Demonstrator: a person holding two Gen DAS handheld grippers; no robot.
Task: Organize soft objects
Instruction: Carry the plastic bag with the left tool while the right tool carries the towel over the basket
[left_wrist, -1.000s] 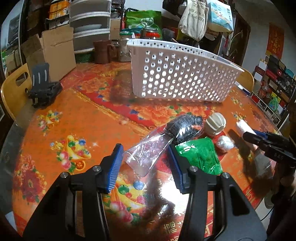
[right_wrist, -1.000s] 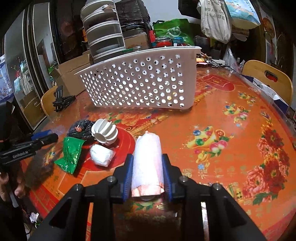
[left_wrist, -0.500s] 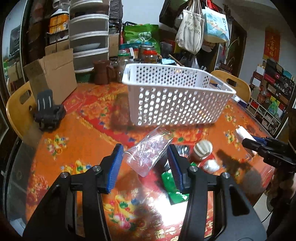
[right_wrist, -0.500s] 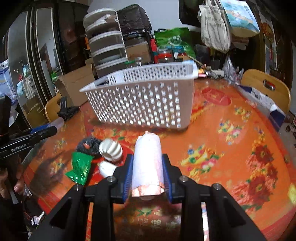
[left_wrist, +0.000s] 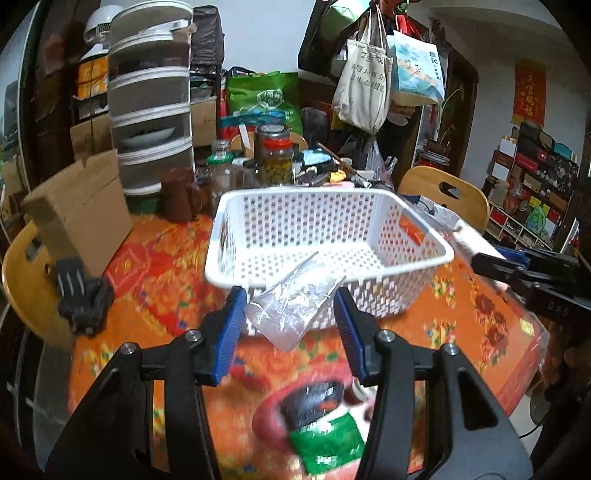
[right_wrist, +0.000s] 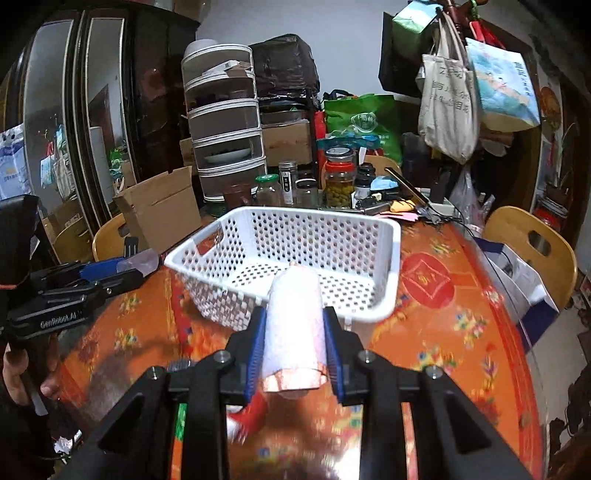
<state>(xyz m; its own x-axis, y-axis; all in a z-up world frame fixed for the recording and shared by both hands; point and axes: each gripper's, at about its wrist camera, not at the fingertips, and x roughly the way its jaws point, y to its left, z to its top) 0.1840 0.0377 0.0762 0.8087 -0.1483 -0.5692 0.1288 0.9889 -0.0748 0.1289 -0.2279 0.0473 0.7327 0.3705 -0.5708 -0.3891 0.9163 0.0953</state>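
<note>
Left wrist view: a black clip-like holder (left_wrist: 83, 295) is seen near the left edge of the table (left_wrist: 162, 288), with a cardboard box (left_wrist: 79, 210) just behind it. At the centre, the white perforated basket (left_wrist: 325, 236) stands on the orange flowered cloth, nothing in it. The left gripper (left_wrist: 290, 319) is held in front of the basket's near wall, its blue pads clenched on a clear plastic bag (left_wrist: 291, 306) that is lifted clear of the table. Below it, blurred, a black mesh item (left_wrist: 310, 402) and a green packet (left_wrist: 327, 443) lie near the table's front edge. At the right, the right gripper (left_wrist: 491, 258) is seen beside the basket's right rim.

Right wrist view: at the left edge, the left gripper (right_wrist: 122, 271) is held by a hand (right_wrist: 22, 380), the bag's corner pinched in it. At the centre, the right gripper (right_wrist: 293, 343) is clamped on a white roll (right_wrist: 293, 325) with a coppery end, held just before the basket's (right_wrist: 295, 236) near rim. A wooden chair (right_wrist: 532, 247) stands beyond the table's right edge.
</note>
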